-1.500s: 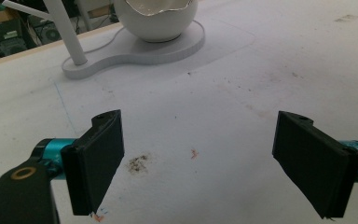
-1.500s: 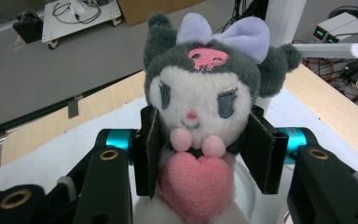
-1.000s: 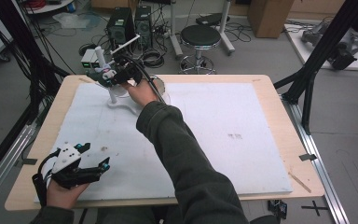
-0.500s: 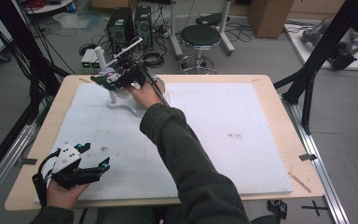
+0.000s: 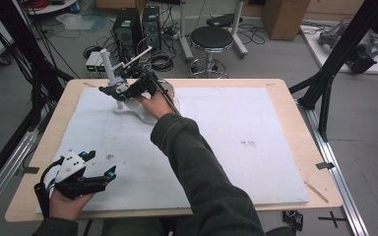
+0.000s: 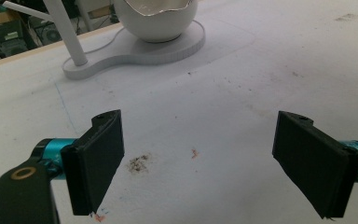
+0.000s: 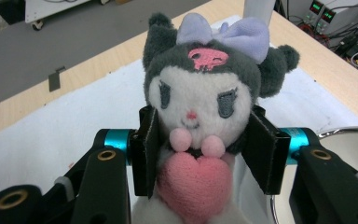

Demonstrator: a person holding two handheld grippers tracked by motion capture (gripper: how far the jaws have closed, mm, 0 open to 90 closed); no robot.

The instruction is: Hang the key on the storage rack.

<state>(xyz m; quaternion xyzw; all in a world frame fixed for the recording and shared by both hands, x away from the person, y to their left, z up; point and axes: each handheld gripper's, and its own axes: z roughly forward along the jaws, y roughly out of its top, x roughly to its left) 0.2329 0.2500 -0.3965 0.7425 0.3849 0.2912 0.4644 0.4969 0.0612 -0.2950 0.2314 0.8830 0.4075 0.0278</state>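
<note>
Table [image 5: 295, 128]: wood top, pale edge all round; white mat [image 5: 226, 147] covers most of it, scuffed, small dark smudges and a red fleck near left gripper.
Room: grey floor, black round stool [image 5: 211, 37] far ctr, PC towers [image 5: 135, 24] far left, loose cables, black frame posts both sides.
Stand [image 6: 135, 51]: flat white base, far left of mat, w/ thin white post [image 5: 107, 64] upright.
Bowl [image 6: 156, 18]: white, round-bellied, glossy inside rim, sits on wide end of stand base.
Plush toy [image 7: 205, 112]: soft fuzzy; dark grey hood w/ ears, white face, lilac bow, pink skull patch, pink heart on chest.
Toy place: far left of mat, beside stand post, off the surface, in right gripper.
Right gripper [image 7: 205, 144]: black pads pinch toy at both sides below the head; teal collars behind pads.
Left gripper [image 5: 86, 177]: near left corner of mat, jaws spread wide, nothing between; hand low on table edge.
View diffs: right gripper view gives toy face and the pinch; high view has toy as a small blur. Left gripper view gives bowl on base, mat stains close up.
</note>
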